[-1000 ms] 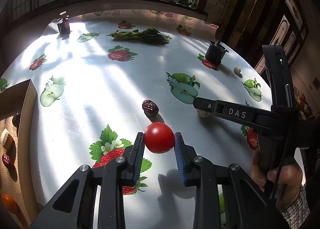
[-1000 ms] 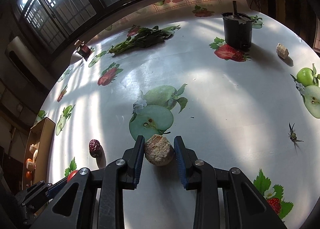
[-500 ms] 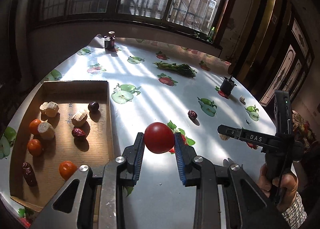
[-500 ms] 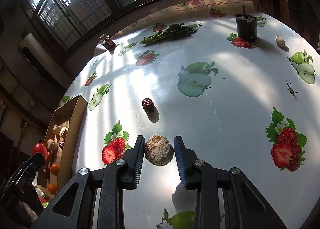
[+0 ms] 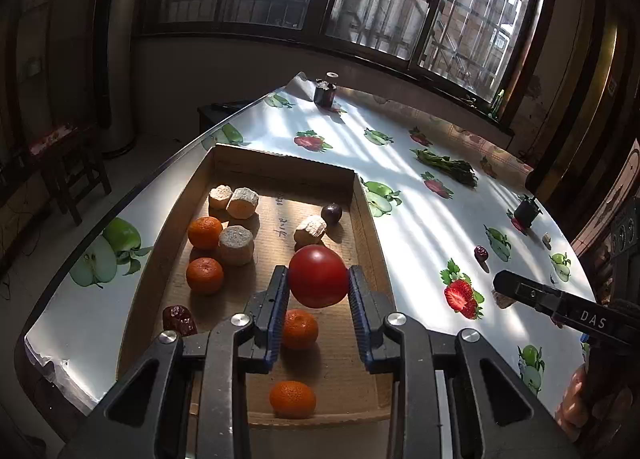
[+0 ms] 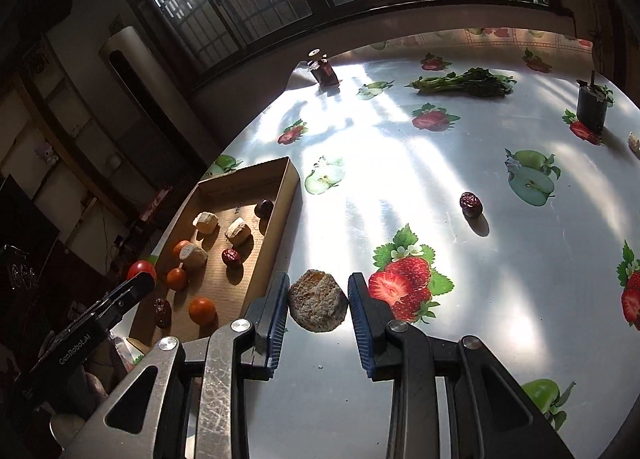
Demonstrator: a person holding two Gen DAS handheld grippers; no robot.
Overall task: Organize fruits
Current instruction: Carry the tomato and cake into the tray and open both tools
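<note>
My left gripper (image 5: pixel 318 291) is shut on a red tomato (image 5: pixel 318 275) and holds it above the cardboard tray (image 5: pixel 370 227). The tray holds several tangerines (image 5: pixel 205 233), beige chunks (image 5: pixel 236 245), red dates (image 5: pixel 179 318) and a dark plum (image 5: pixel 331 213). My right gripper (image 6: pixel 318 305) is shut on a beige crusty chunk (image 6: pixel 318 301), held above the table just right of the tray (image 6: pixel 276 227). A loose red date (image 6: pixel 470 203) lies on the table. The left gripper and tomato (image 6: pixel 141 269) show at the left of the right wrist view.
The table has a fruit-print cloth (image 6: pixel 400 163). A bunch of greens (image 6: pixel 464 83), a black cup (image 6: pixel 592 107), a small dark jar (image 6: pixel 325 71) and a small beige piece (image 5: pixel 546 239) sit at the far side. The table edge runs left of the tray.
My left gripper has carried the tomato left from the table middle to above the tray. My right gripper has lifted the beige chunk and moved left toward the tray.
</note>
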